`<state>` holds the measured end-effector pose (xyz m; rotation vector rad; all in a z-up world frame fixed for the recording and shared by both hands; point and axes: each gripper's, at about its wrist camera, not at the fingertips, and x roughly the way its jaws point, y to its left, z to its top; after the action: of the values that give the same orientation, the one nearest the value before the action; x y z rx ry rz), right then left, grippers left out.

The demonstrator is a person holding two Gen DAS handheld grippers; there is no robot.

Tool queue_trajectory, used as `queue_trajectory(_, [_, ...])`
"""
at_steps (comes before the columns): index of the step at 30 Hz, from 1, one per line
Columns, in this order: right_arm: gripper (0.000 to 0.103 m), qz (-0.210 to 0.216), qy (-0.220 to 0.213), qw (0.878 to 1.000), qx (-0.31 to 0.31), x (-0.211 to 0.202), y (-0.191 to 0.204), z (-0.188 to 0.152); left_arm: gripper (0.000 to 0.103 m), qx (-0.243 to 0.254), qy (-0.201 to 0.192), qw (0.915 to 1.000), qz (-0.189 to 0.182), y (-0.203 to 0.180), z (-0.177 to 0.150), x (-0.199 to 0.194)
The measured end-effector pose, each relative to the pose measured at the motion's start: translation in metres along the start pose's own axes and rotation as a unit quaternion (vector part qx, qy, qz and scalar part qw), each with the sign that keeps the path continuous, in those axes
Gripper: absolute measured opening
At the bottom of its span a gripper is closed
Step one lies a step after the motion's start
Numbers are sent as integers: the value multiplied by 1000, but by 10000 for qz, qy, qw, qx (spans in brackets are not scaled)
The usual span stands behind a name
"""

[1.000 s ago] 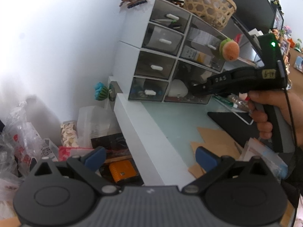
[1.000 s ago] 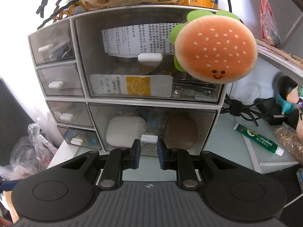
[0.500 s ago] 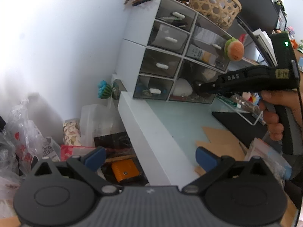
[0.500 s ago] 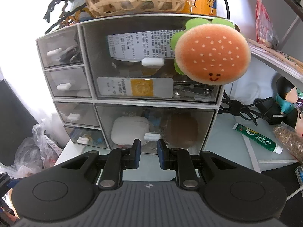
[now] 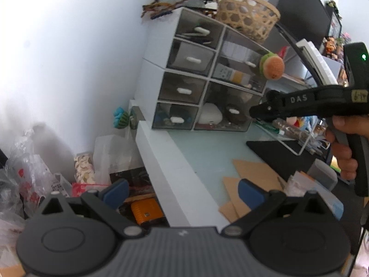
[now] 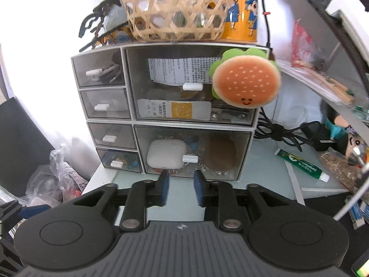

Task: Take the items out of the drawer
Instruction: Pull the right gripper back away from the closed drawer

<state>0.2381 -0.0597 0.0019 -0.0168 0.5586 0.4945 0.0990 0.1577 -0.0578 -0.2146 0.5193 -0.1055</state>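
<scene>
Looking through your left wrist view first, you see the left claw (image 5: 182, 190) spread wide and holding nothing at the bottom of the frame, its blue pads hanging over the worktop (image 5: 207, 152) edge, well apart from the drawer unit (image 5: 200, 80) in the upper middle. Your right claw (image 5: 258, 112) reaches in from the right of the frame, its tip just short of the lower right drawer (image 5: 222, 115), so the right hand is plainly the nearer one. Turning to the right wrist view, the right claw (image 6: 180, 190) sits at centre bottom with its blue pads parted by a modest gap and nothing between them. The white handle (image 6: 190, 158) of the lower right drawer (image 6: 193, 151) lies straight ahead and slightly above that gap, in mid frame, its long axis running left to right. It does not yet sit between the pads, so you would need to go forward and a touch up. Behind the clear front sit a white case (image 6: 167, 154) left of the handle and a brown oval thing (image 6: 222, 153) to its right.
</scene>
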Motion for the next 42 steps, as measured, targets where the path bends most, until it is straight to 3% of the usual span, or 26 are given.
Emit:
queue_trajectory(14, [47,-6,-200,9997,124,-51,-11,-13,103,408,2,9992,12,-34,2,-11])
queue_trajectory(18, [54,39,-266,9995,188,-63,-14,-18,103,535,-78,9985,10,-44,4,-17])
queue_trajectory(22, [68,89,-415,9988,235,-78,-14,-24,103,631,-85,9980,15,-52,3,-19])
queue_trajectory(27, [78,-59,-680,9976,149,-100,-7,-38,103,684,-83,9976,40,-60,2,-17])
queue_trajectory(42, [92,249,-1082,9923,553,-135,-18,-74,103,655,-184,9973,262,-80,9,-15])
